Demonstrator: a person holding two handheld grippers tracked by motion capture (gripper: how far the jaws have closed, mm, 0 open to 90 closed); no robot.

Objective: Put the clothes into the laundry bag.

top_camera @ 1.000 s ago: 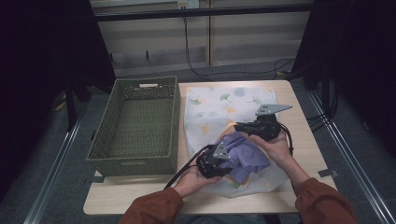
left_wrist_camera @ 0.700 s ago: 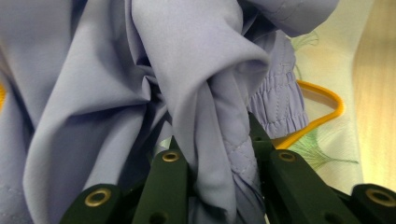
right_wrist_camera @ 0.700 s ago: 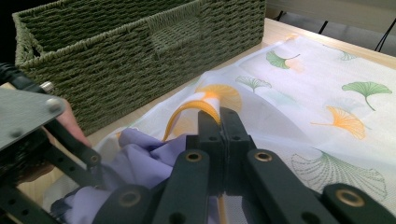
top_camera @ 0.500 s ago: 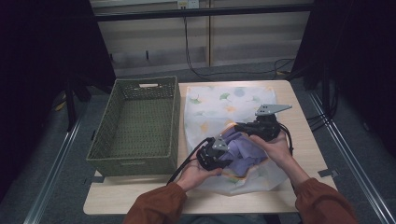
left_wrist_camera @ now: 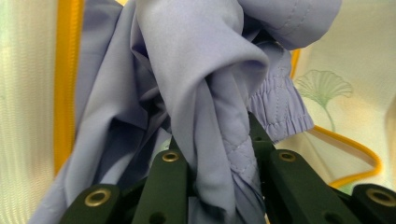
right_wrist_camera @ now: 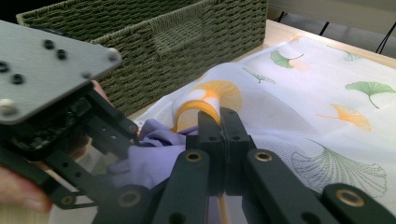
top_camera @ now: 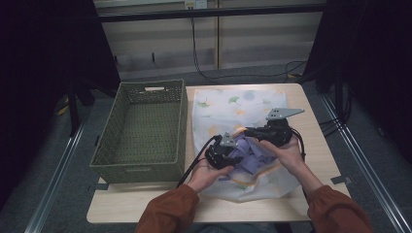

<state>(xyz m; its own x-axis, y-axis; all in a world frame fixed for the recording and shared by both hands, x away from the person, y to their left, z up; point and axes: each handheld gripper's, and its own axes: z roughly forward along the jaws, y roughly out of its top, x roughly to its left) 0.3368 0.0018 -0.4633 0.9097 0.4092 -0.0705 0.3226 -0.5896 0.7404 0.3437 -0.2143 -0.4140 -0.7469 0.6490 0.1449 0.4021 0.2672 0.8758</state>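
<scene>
Between the two grippers, over the tabletop (top_camera: pixel 311 160): lilac garment (top_camera: pixel 252 154) partly inside the leaf-print mesh bag (top_camera: pixel 243 104). Left gripper (top_camera: pixel 227 156) clamped on a garment fold; right gripper (top_camera: pixel 253 132) pinched shut on the bag's yellow-edged opening (right_wrist_camera: pixel 205 103). Stuffing judged midway; closing left. Basket (top_camera: pixel 145 128) beyond left gripper.

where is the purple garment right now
In the high view the purple garment is bunched at the table's near middle, on the leaf-print mesh bag, right of the green wicker basket, pinched by the left tongs.
</scene>
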